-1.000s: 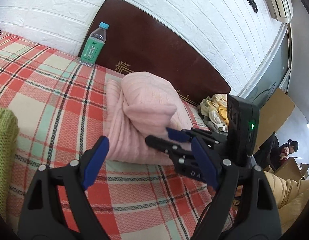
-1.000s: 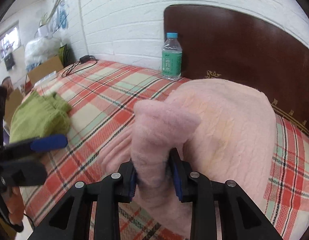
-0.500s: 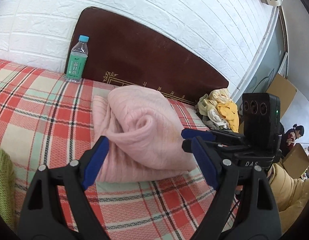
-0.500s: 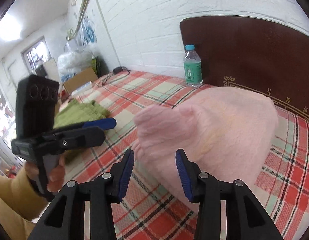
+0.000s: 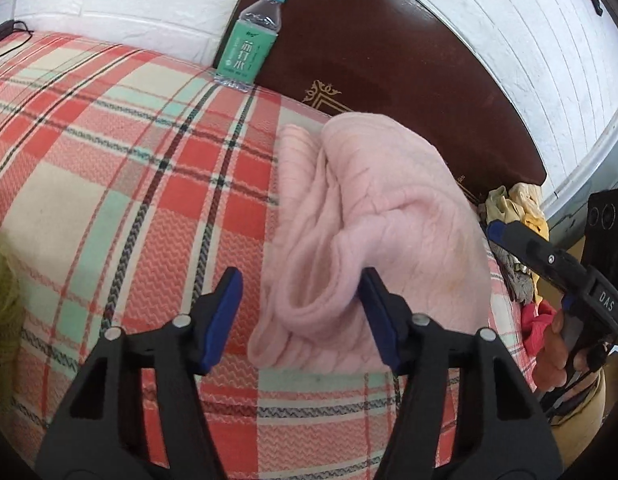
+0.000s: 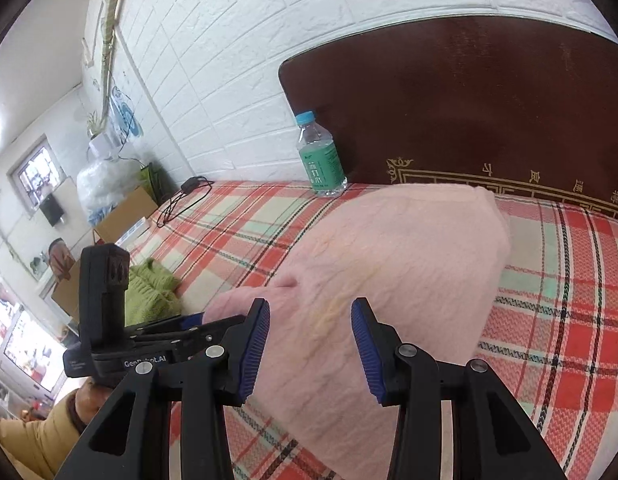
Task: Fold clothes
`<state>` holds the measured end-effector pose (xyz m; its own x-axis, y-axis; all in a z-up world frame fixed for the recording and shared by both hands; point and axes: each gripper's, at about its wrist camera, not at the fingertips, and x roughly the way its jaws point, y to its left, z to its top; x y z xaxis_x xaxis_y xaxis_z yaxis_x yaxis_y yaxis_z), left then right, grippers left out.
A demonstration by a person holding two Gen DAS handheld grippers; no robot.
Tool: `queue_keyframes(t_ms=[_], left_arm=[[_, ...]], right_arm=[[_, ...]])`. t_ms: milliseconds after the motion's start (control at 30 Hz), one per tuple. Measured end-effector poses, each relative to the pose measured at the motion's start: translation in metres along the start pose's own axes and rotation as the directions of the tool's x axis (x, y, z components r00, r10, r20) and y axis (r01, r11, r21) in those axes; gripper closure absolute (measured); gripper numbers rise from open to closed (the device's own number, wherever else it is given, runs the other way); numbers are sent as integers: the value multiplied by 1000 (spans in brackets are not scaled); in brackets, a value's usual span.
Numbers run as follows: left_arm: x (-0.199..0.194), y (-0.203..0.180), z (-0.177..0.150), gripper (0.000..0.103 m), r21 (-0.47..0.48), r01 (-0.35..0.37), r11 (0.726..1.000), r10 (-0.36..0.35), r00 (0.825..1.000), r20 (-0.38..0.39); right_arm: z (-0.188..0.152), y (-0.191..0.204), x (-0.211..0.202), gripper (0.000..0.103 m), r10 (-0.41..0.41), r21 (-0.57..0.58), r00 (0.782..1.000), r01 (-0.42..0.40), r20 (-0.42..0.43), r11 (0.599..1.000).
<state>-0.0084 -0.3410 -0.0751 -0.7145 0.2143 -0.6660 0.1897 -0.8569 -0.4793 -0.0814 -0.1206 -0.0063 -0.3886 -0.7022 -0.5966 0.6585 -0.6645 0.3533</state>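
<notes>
1. Left gripper (image 5: 301, 316) is down at the near edge of the pink sweater (image 5: 373, 216), and its jaws have just been closing. The rolled cuff end sits between the blue pads; the right-hand pad looks to be brushing the knit, the other stands clear, so no grip yet.
2. Right gripper (image 6: 309, 344) hangs over the sweater's broad back with its jaws partly apart and nothing pinched; they opened a touch a moment ago and have since levelled off.
3. The sweater itself lies bunched on the plaid bedspread (image 5: 109, 160), its far end up near the dark headboard (image 5: 389, 60), with a loose sleeve roll lumped on top rather than lying flat.
4. Risk one: the left pads catch only the outer layer of that roll, so the fold peels open when lifted.
5. Risk two: thick, springy knit may slip out of a shallow pinch.
6. Risk three: a wide sweep toward the headboard could knock the water bottle (image 5: 249, 40) standing upright there.
7. The green knit (image 6: 151, 292) lies well apart, out of harm's way.
</notes>
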Motion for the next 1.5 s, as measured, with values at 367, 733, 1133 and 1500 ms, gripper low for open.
queue_keyframes(t_ms=[367, 733, 1133, 1500], left_arm=[[-18, 4, -18, 41, -72, 66, 995, -69, 997, -43], [-26, -26, 14, 24, 16, 67, 998, -67, 997, 31], [11, 2, 5, 24, -60, 34, 998, -37, 998, -49], [12, 0, -1, 12, -81, 133, 988, -143, 981, -129]], right_arm=[[-10, 29, 64, 59, -152, -192, 980, 126, -126, 973], [-4, 19, 28, 59, -34, -165, 993, 15, -110, 986], [-9, -3, 47, 54, 86, -89, 977, -105, -196, 991], [5, -113, -24, 22, 176, 304, 984, -180, 40, 936]])
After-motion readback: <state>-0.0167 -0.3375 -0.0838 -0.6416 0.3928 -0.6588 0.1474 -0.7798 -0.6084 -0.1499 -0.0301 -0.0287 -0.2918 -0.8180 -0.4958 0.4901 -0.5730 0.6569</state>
